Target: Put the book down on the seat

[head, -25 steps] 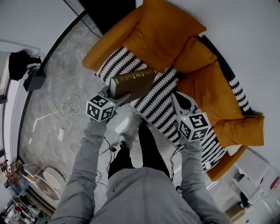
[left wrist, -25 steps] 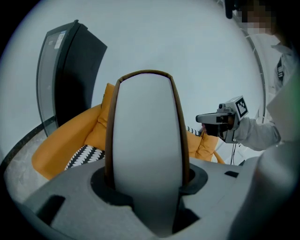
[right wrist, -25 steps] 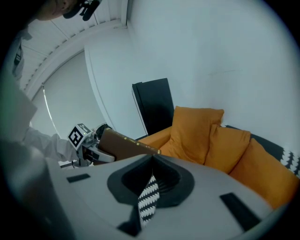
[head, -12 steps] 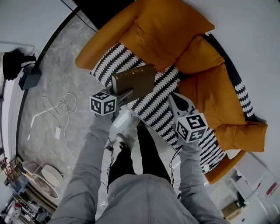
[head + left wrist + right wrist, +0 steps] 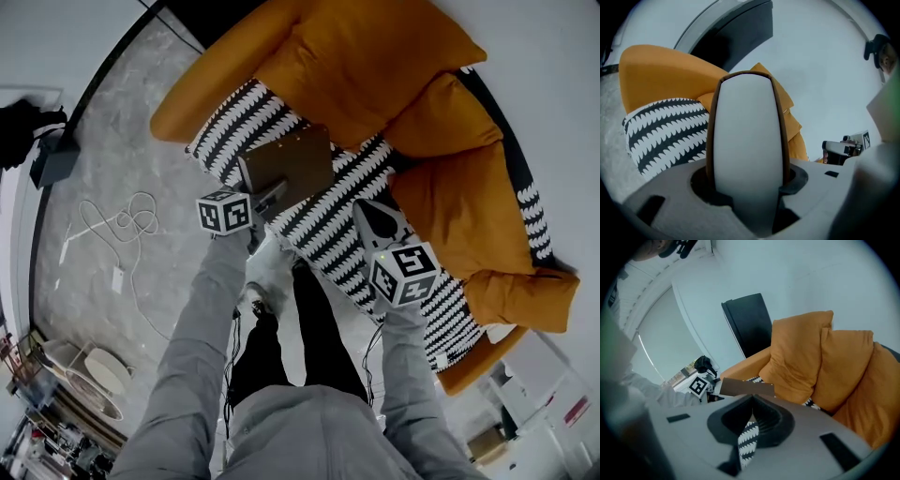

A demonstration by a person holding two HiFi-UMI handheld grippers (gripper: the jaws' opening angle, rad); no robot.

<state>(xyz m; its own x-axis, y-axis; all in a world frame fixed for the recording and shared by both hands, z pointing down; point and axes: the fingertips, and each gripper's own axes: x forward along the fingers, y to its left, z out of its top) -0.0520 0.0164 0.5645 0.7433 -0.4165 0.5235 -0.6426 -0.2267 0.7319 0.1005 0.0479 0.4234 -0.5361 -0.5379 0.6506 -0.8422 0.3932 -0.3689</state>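
A brown hardcover book (image 5: 289, 167) hangs just over the black-and-white patterned seat (image 5: 330, 225) of an orange sofa, cover facing up. My left gripper (image 5: 267, 199) is shut on its near edge. In the left gripper view the book's pale page edge (image 5: 747, 140) fills the gap between the jaws of the left gripper (image 5: 747, 185), with the seat (image 5: 665, 131) behind at left. My right gripper (image 5: 375, 217) hovers over the seat to the right of the book, shut and holding nothing. From the right gripper view, the book (image 5: 747, 387) lies beyond my right gripper (image 5: 752, 398).
Large orange back cushions (image 5: 375, 66) line the sofa behind the seat, and an orange armrest (image 5: 183, 117) bounds its left end. The person's legs (image 5: 281, 328) stand at the seat's front edge. A white cable (image 5: 122, 225) lies on the marble floor at left.
Both grippers have sunk toward the seat. The left one has rolled, so the book now lies flatter, cover up, where earlier its spine showed.
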